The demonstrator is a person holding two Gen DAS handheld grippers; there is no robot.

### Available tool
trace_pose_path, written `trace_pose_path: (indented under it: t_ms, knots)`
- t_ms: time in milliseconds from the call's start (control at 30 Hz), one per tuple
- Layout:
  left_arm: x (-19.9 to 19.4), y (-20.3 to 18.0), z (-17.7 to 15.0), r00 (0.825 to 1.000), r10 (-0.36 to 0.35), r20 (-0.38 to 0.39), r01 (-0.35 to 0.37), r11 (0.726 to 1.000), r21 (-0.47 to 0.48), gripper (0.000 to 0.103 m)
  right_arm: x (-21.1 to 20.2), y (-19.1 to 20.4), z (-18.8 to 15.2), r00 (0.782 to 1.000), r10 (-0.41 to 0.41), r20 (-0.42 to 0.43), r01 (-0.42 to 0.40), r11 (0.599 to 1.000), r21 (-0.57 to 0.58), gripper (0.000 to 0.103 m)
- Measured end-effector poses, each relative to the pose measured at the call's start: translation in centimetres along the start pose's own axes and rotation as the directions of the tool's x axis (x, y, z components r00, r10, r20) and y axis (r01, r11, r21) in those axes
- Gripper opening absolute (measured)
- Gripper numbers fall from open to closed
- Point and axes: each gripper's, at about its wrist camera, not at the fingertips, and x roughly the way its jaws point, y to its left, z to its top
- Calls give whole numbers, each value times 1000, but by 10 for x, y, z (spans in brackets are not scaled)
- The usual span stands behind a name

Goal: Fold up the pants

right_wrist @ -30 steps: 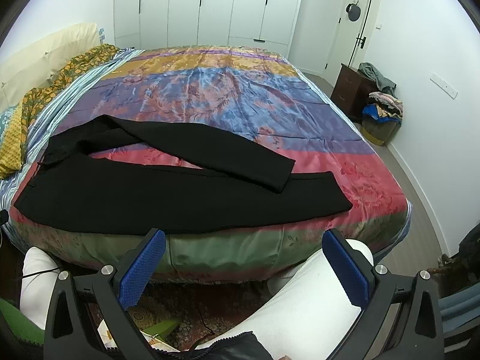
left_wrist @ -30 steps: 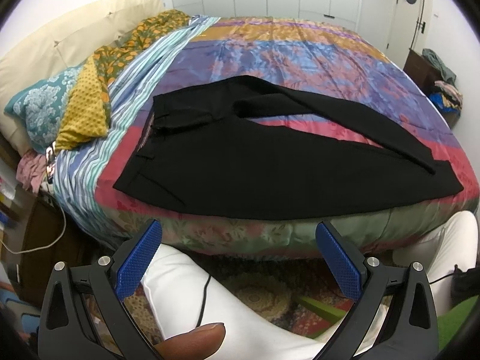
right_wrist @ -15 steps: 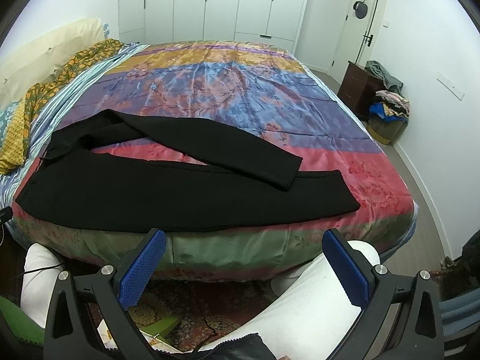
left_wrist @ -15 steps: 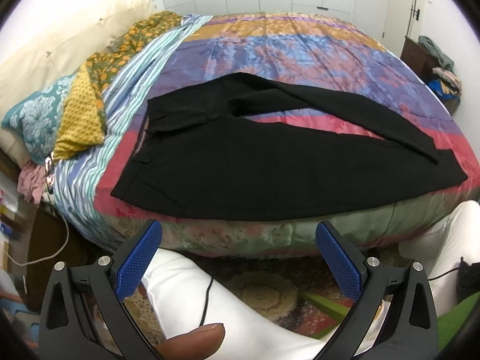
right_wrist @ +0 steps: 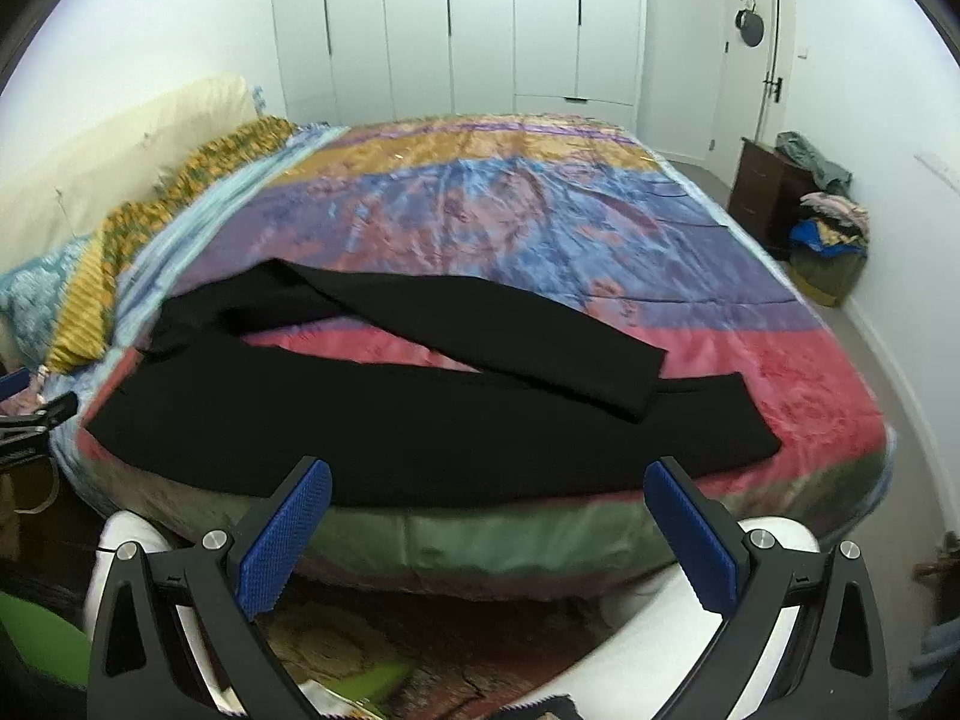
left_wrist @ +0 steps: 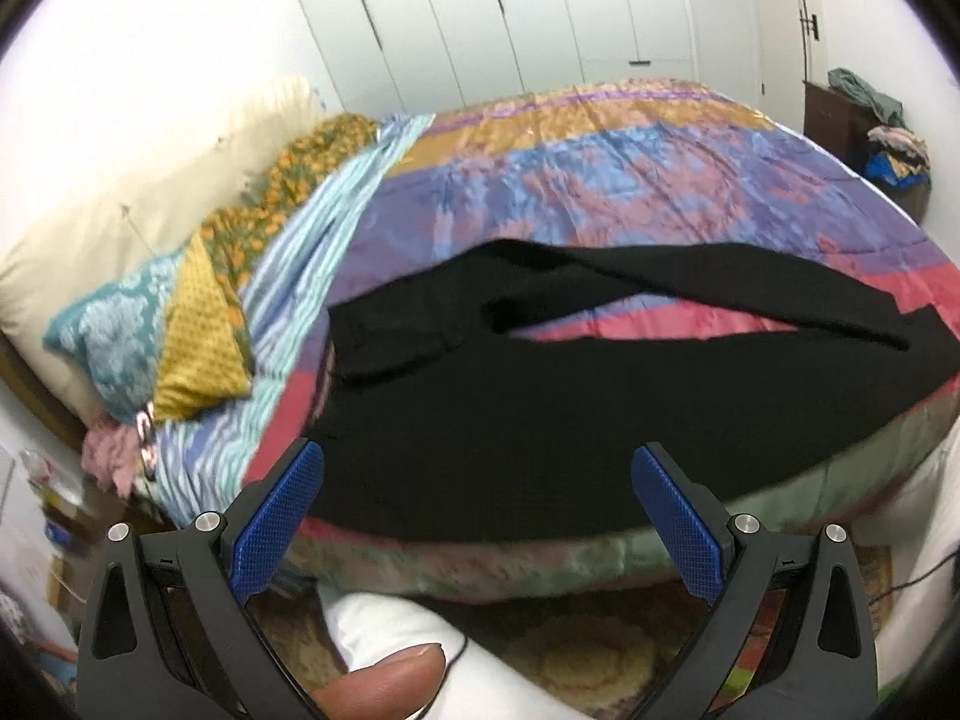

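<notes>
Black pants (left_wrist: 600, 420) spread flat on the bed (right_wrist: 540, 228), both grippers empty.
Left gripper (left_wrist: 477, 519) and right gripper (right_wrist: 489, 531) gape wide, pants just ahead of their tips, untouched.

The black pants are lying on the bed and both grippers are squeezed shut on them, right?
Not quite. The pants do lie on the bed, but both grippers are open and holding nothing. The left gripper in the left wrist view and the right gripper in the right wrist view show spread fingers short of the cloth.
</notes>
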Motion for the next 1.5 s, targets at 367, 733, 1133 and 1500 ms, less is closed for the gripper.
trace_pose_path:
  t_ms: [367,733,1133,1500]
  knots:
    - [25,12,24,993,-111,-26,106,983,-147,103,35,-2,32,984,154,94,-140,981,-137,103]
    - [65,10,1,967,-147,-210,92,964,-248,102,206,-77,7,968,-184,-173,57,827,-559,82]
    - [98,-18,6,935,-167,-313,102,971,-216,102,250,-129,137,982,-104,-158,14,874,-485,5]
    - [120,-14,3,924,-194,-330,113,962,-250,102,357,-215,312,875,-468,-124,431,870,-240,75]
